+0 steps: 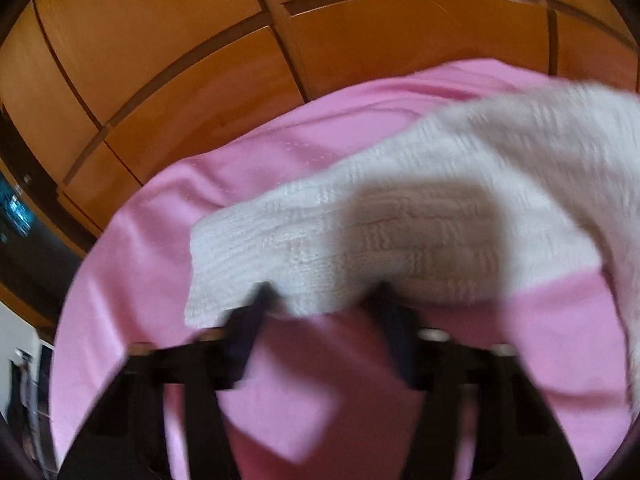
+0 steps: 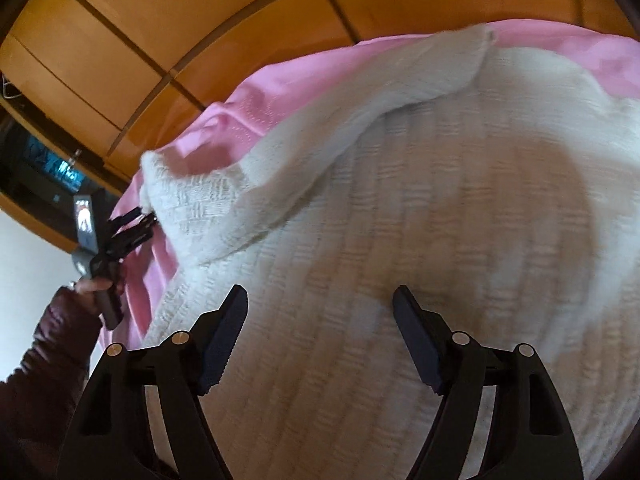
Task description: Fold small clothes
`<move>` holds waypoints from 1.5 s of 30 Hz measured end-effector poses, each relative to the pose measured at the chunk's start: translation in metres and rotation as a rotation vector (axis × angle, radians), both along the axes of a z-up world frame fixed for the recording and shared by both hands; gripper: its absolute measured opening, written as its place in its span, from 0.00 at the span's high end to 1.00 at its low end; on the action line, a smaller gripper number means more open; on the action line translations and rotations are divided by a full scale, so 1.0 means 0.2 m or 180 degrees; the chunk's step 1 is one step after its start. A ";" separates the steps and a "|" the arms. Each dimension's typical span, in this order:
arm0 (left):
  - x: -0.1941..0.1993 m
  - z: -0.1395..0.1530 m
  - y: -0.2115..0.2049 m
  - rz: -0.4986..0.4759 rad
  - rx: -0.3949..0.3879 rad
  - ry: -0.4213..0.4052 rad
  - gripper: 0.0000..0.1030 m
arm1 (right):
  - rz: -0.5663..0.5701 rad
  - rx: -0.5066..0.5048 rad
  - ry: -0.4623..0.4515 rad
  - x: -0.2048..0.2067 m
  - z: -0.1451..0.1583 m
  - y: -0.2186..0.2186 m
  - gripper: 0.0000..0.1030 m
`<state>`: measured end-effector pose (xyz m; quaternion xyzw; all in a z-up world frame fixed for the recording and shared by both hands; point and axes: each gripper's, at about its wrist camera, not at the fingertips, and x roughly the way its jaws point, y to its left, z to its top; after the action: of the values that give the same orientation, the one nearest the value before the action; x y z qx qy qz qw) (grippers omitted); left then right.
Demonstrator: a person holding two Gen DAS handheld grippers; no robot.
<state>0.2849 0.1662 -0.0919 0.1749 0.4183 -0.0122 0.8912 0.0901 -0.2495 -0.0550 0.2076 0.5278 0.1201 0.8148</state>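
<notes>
Garment: one white knitted sweater point(image 2: 400, 220) lies spread on a pink sheet point(image 1: 132, 260) over what looks like a bed, wooden cabinets point(image 1: 160, 60) behind.
Left tool point(image 1: 320, 300): its fingers straddle the hem of a sleeve; the view is blurred, but the right camera shows the sleeve end drawn taut into its tip, so it is probably clenched on the sleeve.
Right tool point(image 2: 320, 300): released, jaws wide, hovering over the sweater body with nothing between them.
Risk: the left grip sits at the very edge of the knit, so a fast pull could slip it free or drag the whole sweater askew; the loose weave could also snag on a finger.
Count: one sweater, one sheet, two tools, one sleeved hand point(image 2: 92, 288) visible.
</notes>
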 end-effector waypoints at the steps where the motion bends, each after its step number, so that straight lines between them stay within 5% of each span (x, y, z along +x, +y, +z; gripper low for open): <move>1: 0.00 0.01 0.01 0.0036 -0.0022 -0.0008 0.91 | 0.0011 0.0026 0.0005 0.01 -0.01 0.01 0.27; 11: -0.37 0.60 0.32 0.0441 -0.0943 -0.0566 0.96 | 0.0715 -0.0261 -0.0169 0.19 -0.06 0.26 0.43; 16: -0.61 0.88 0.54 0.0762 -0.1225 -0.0443 0.96 | 0.0648 -0.0218 -0.0354 0.46 -0.05 0.35 0.48; 19: -0.65 0.95 0.63 0.0946 -0.1435 -0.0124 0.96 | 0.0460 -0.0240 -0.0463 0.67 -0.03 0.39 0.48; 24: -0.49 0.82 0.74 0.1462 -0.1809 0.0340 0.95 | -0.0007 -0.0239 -0.0589 0.93 0.06 0.40 0.48; 27: -0.31 0.66 0.84 0.1916 -0.1605 0.0477 0.93 | -0.0185 -0.0202 -0.0721 0.96 0.17 0.34 0.48; 30: -0.26 0.50 0.96 0.2258 -0.1528 0.0517 0.62 | -0.0062 -0.0287 -0.0782 0.87 0.22 0.29 0.37; 34: -0.33 0.32 1.06 0.2420 -0.1378 0.0451 0.48 | 0.0111 -0.0244 -0.0621 0.62 0.16 0.23 0.33; 40: -0.61 0.11 1.16 0.2318 -0.1972 0.0354 0.35 | 0.0248 -0.0170 -0.0361 0.28 0.00 0.27 0.31; 45: -0.61 0.07 1.21 0.2395 -0.2432 0.0082 0.34 | 0.0478 -0.0316 -0.0356 0.17 0.00 0.39 0.31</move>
<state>0.1638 0.4078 -0.0786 -0.3241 0.4288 0.1546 0.8290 0.1240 -0.1706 -0.0559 0.1198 0.5009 0.1659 0.8410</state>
